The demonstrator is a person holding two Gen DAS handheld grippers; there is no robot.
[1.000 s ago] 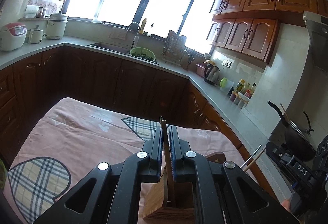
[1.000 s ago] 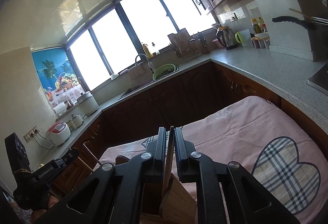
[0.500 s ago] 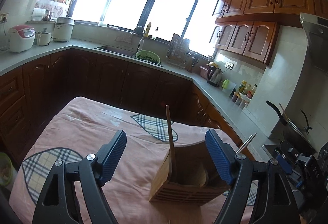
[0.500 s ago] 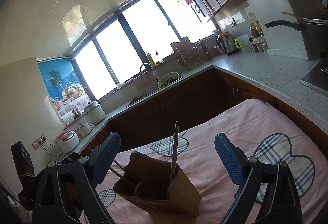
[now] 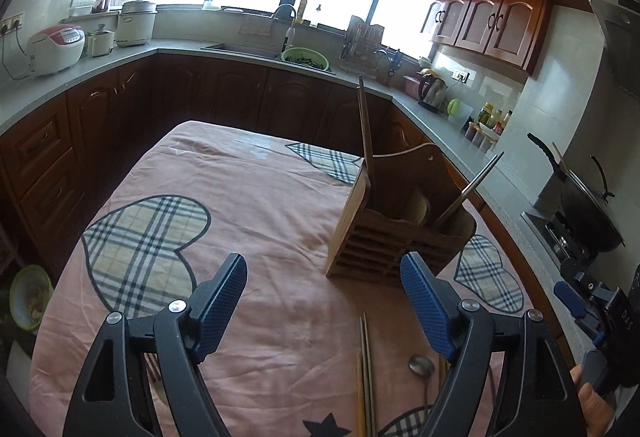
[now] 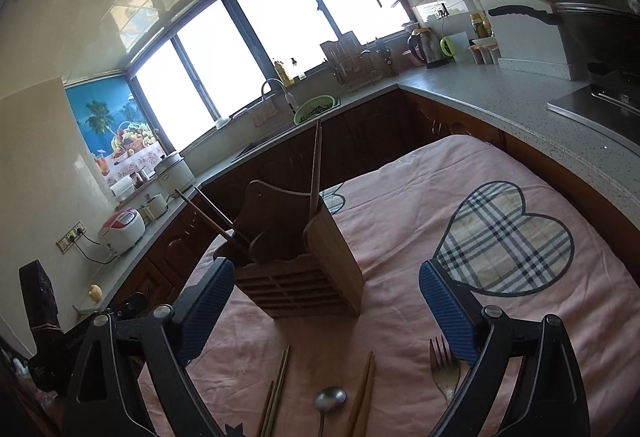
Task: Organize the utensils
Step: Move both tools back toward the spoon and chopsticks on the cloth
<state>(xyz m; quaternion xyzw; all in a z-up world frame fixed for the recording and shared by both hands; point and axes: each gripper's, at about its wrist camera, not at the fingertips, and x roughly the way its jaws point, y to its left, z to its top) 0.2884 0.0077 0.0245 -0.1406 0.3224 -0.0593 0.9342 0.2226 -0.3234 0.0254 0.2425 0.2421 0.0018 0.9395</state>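
A wooden utensil holder (image 5: 384,237) (image 6: 304,269) stands on the pink cloth. A wooden chopstick (image 5: 366,133) (image 6: 315,165) stands upright in one compartment; other sticks (image 5: 472,185) (image 6: 212,217) lean in another. My left gripper (image 5: 324,309) is open and empty, just before the holder. My right gripper (image 6: 326,309) is open and empty, also in front of it. On the cloth near me lie chopsticks (image 5: 365,377) (image 6: 276,393), a metal spoon (image 5: 422,369) (image 6: 329,403) and a fork (image 6: 442,369).
The pink cloth with plaid hearts (image 5: 240,205) (image 6: 460,221) covers the table. Dark cabinets and grey counter (image 5: 240,53) run behind and to the right. A wok on a stove (image 5: 580,213) is at the right. The other gripper shows in the left wrist view (image 5: 592,301).
Both grippers were shut on an upright chopstick in the holder; they opened, let it go and pulled back. The loose utensils on the cloth came into view.
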